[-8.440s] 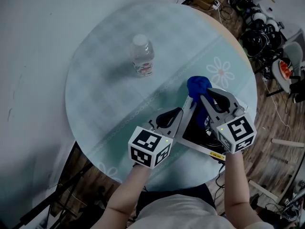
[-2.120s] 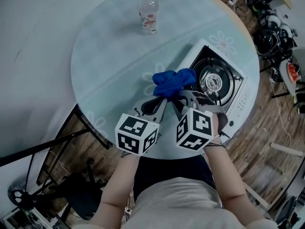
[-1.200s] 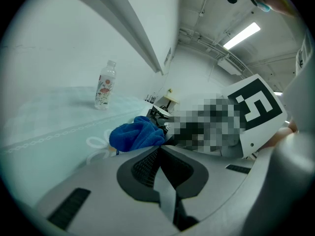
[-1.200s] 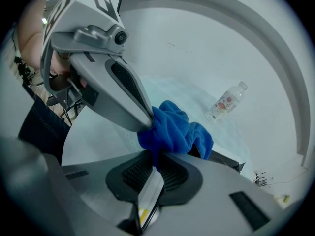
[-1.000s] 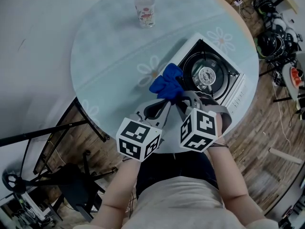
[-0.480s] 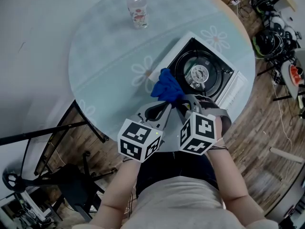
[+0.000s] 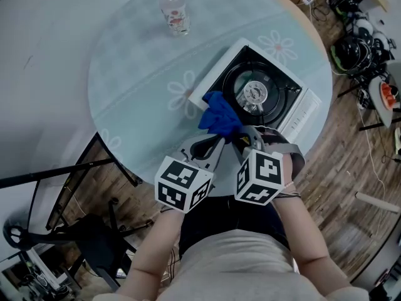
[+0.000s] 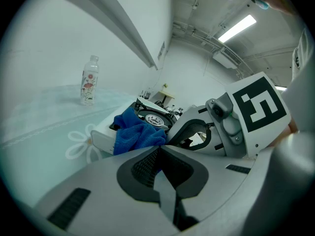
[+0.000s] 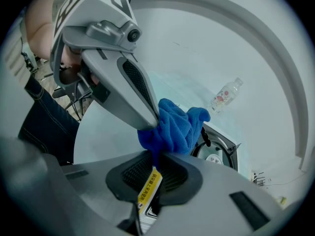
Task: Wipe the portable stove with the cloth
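The portable stove (image 7: 294, 108) is white with a black top and a round burner (image 7: 254, 93), and it lies on the round table. A bunched blue cloth (image 7: 218, 115) rests on the stove's near-left corner. My right gripper (image 7: 240, 135) is shut on the cloth (image 9: 172, 127), which bunches into its jaws; a yellow label on the stove shows below. My left gripper (image 7: 215, 143) sits close beside it on the left. Its jaws are shut, and its tips (image 8: 160, 149) touch the edge of the cloth (image 8: 135, 134). I see no cloth clearly between them.
A clear plastic bottle (image 7: 174, 10) stands upright at the far side of the pale glass table (image 7: 138, 93). A dark metal frame (image 7: 69, 174) stands on the wooden floor to the left. Cables and gear (image 7: 354, 42) lie on the floor to the right.
The view has shifted, so the stove and bottle now sit further left and up. Both grippers stay together at the cloth, which now lies on the stove's near-left corner instead of spread out.
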